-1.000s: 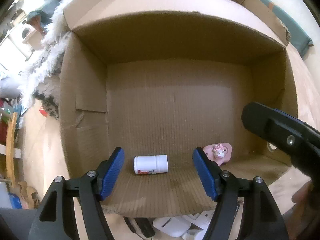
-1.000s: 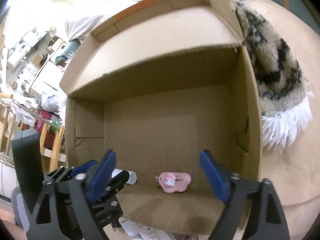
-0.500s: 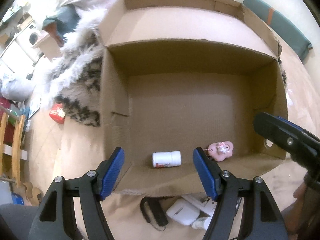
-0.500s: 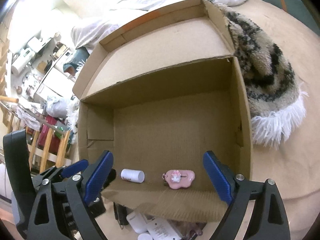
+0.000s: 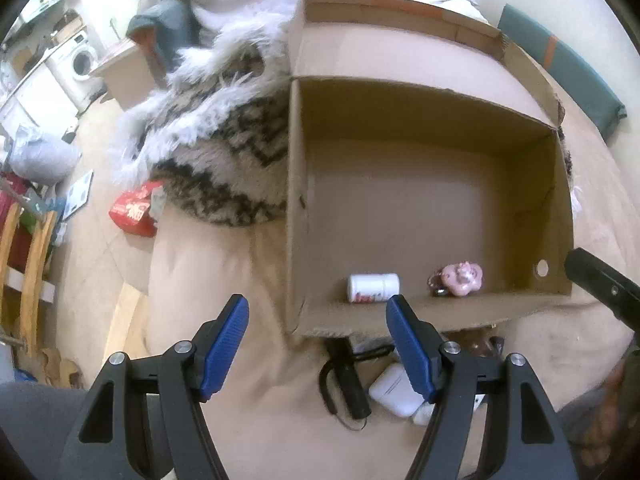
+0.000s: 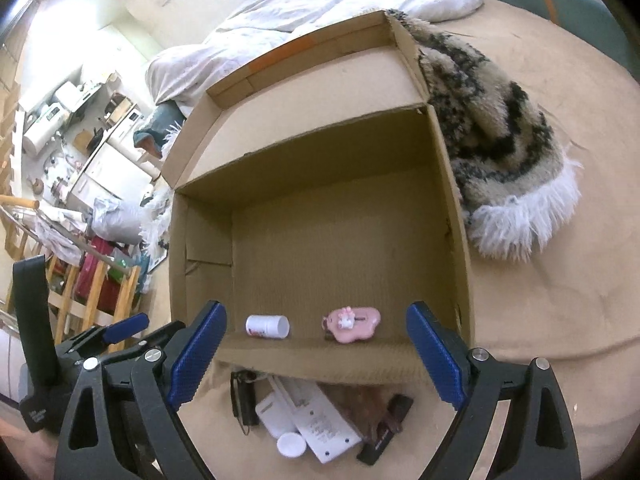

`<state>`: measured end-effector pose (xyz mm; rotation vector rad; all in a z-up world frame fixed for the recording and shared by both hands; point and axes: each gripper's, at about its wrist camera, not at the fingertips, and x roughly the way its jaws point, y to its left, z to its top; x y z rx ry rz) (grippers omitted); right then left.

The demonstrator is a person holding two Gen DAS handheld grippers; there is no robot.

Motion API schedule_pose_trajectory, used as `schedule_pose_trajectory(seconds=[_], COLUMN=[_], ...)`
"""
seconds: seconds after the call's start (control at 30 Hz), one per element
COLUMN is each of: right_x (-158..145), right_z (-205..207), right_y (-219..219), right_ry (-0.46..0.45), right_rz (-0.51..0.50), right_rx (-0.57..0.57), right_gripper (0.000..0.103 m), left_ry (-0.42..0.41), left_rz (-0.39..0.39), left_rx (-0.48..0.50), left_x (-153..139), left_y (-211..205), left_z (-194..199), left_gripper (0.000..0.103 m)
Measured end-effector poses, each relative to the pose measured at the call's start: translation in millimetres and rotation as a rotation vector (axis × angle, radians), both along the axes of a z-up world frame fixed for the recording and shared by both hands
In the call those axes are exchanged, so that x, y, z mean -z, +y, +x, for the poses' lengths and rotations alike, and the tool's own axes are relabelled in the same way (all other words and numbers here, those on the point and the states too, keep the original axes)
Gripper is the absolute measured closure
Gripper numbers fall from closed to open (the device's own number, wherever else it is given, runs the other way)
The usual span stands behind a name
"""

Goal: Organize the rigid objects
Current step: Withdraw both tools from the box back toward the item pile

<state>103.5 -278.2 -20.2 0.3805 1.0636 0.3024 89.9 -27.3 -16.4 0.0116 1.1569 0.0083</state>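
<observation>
Cardboard box (image 6: 460, 216) on the bed holds a white bottle (image 6: 267, 326) and pink charm (image 6: 354, 324) at its near wall. Our left gripper (image 5: 316, 340) and right gripper (image 6: 316, 356) have fingers apart, empty. We should descend squarely over the clutter (image 6: 316, 424) near us.
</observation>
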Motion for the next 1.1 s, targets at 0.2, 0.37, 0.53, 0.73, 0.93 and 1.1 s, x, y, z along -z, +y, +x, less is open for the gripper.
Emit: schedule_pose_trajectory(seconds=[0.2,0.37,0.53,0.73,0.93,1.1], right_x=[7,14,25,46,65,66], right_z=[-19,-32,-41,-36,-30,-30], right_y=[-7,-6,-4,-5,9,24], right_ry=[0.034,0.062,0.098,0.176,0.243,0.240], right_rz=[0.001,-0.009,0.013,0.069,0.079,0.029], right_rx=[0.026,0.038,0.052,0.072,0.053,0.004], right_gripper=[0.006,0.006,0.006,0.006,0.006,0.006], left_ry=[0.014,0.013,0.051,0.053,0.095,0.120], left_rz=[-0.048,-0.059,-0.124,-0.137,-0.175,-0.181], left_rx=[-0.032,-0.052,-0.100,-0.152,-0.173,-0.186], left_x=[6,16,38,39,44,49], left_y=[19,32,48,59,63,64], left_z=[-17,-26,-24,-19,-18,-16], left_gripper=[0.034,0.034,0.034,0.034,0.034,0.034])
